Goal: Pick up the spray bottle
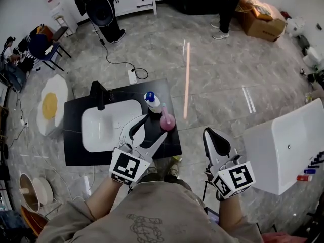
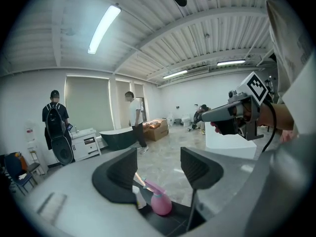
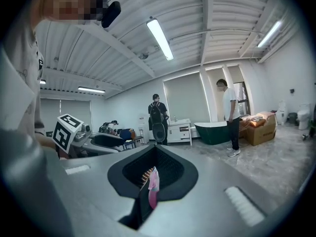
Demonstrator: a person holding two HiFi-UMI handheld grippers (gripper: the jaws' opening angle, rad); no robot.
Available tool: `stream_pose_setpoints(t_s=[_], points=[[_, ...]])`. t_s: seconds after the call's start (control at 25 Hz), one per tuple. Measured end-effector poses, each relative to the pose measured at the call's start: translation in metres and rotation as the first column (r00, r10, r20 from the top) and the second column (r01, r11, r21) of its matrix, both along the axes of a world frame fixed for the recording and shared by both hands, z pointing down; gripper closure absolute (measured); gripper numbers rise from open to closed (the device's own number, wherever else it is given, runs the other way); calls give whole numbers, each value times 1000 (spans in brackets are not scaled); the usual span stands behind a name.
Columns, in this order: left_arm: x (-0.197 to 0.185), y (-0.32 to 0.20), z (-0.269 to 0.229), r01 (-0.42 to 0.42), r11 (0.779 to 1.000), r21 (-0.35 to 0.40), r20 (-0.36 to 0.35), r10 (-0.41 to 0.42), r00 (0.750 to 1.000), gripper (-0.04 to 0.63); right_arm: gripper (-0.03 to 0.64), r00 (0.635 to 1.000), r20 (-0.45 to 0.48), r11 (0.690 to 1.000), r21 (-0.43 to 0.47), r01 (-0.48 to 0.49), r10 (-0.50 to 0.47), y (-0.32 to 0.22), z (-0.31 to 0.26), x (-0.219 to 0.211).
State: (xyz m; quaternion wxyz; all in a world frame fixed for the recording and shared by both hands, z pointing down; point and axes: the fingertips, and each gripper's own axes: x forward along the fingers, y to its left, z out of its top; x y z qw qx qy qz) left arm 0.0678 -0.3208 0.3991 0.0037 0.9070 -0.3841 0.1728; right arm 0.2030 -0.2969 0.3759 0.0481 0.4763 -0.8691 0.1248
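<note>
A pink spray bottle (image 1: 167, 121) stands on the right part of a black countertop (image 1: 73, 135), next to a white bottle with a blue cap (image 1: 152, 102). My left gripper (image 1: 154, 126) is open just in front of the spray bottle, one jaw on each side of the line to it, not touching. In the left gripper view the pink spray bottle (image 2: 159, 201) shows low between the open left gripper (image 2: 158, 164) jaws. My right gripper (image 1: 213, 133) is shut and empty over the floor, right of the counter. Through the slit of the right gripper (image 3: 155, 169) only a pink sliver of the bottle (image 3: 153, 187) shows.
A white sink (image 1: 104, 125) with a black faucet (image 1: 99, 95) fills the counter's left. A white tub-like unit (image 1: 286, 146) stands at the right. A thin orange pole (image 1: 187, 80) rises behind the counter. People stand farther back (image 1: 228, 9).
</note>
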Motion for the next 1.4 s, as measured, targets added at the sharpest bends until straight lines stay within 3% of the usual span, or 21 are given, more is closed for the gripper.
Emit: stream_pose_setpoints(t_s=[0.24, 0.72, 1.08, 1.4], points=[[1, -5, 12, -110, 992, 68, 91, 104, 990, 331, 588, 998, 5, 998, 18, -65, 65, -6, 2, -7], [12, -23, 79, -221, 975, -28, 93, 223, 970, 330, 588, 994, -72, 993, -75, -87, 82, -18, 48, -30], [13, -40, 141, -218, 954, -206, 8, 225, 974, 330, 588, 988, -88, 977, -161, -140, 127, -22, 87, -29], [29, -51, 182, -258, 936, -240, 34, 274, 961, 321, 588, 980, -118, 962, -201, -183, 162, -27, 110, -18]])
